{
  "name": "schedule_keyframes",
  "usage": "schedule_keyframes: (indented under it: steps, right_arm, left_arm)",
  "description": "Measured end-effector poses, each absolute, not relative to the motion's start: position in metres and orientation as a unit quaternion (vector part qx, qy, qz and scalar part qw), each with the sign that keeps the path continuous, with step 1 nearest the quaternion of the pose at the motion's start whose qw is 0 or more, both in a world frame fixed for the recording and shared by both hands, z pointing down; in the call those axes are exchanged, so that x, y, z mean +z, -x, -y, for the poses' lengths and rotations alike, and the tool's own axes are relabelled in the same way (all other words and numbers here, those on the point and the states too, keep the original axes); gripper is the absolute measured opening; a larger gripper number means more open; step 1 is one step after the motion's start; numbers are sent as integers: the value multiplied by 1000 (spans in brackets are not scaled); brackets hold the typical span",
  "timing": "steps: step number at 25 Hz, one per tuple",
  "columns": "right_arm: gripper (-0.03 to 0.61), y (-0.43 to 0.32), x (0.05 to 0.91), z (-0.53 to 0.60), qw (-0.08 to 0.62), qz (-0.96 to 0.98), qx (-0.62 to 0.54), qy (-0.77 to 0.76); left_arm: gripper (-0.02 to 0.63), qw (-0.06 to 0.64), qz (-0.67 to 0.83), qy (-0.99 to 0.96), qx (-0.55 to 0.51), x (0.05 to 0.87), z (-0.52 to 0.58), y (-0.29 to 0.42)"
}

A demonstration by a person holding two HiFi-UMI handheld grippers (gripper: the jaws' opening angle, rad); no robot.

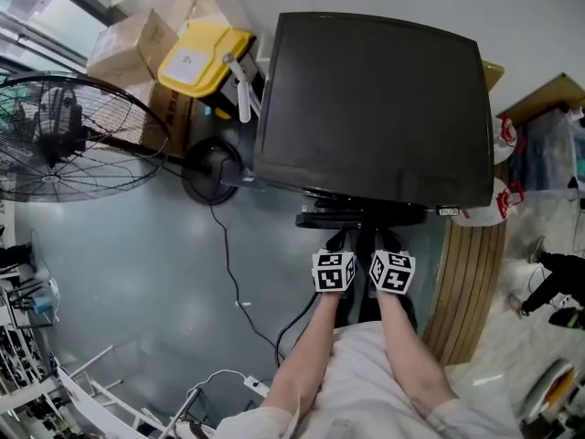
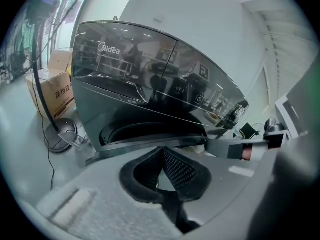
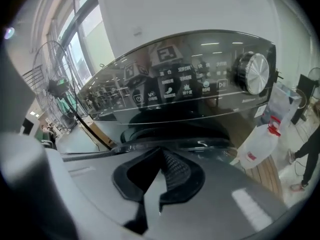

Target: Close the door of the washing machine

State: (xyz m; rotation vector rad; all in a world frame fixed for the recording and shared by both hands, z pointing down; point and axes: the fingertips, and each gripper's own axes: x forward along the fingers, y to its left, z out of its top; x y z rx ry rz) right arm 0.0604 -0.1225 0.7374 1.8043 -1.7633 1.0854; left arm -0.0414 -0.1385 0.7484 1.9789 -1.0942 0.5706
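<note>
Head view: door (image 1: 361,218) of washing machine (image 1: 375,108) largely hidden, edge only

Closed claw (image 2: 161,151) before washing machine (image 2: 150,79)

The washing machine (image 1: 375,108) is topped with a matt dark surface, while its control panel (image 3: 190,84) is finished in mirror-glossy black and fitted with a knob (image 3: 254,73) of brushed, silvery metal look. Plain brown cardboard is seen in the box (image 2: 55,91); the floor (image 1: 137,273) is smooth grey.

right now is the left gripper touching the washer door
Cannot tell. In the left gripper view the left gripper tip overlaps the door edge; neither contact nor gap shows.
</note>
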Motion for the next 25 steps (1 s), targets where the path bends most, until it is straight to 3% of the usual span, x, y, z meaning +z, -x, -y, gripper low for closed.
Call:
schedule_keyframes:
  steps: [25]
  right_arm:
    - [5, -68, 739, 148, 176, 622, 387, -658]
  left_arm:
    - [2, 396, 437, -780, 208, 749, 177, 31]
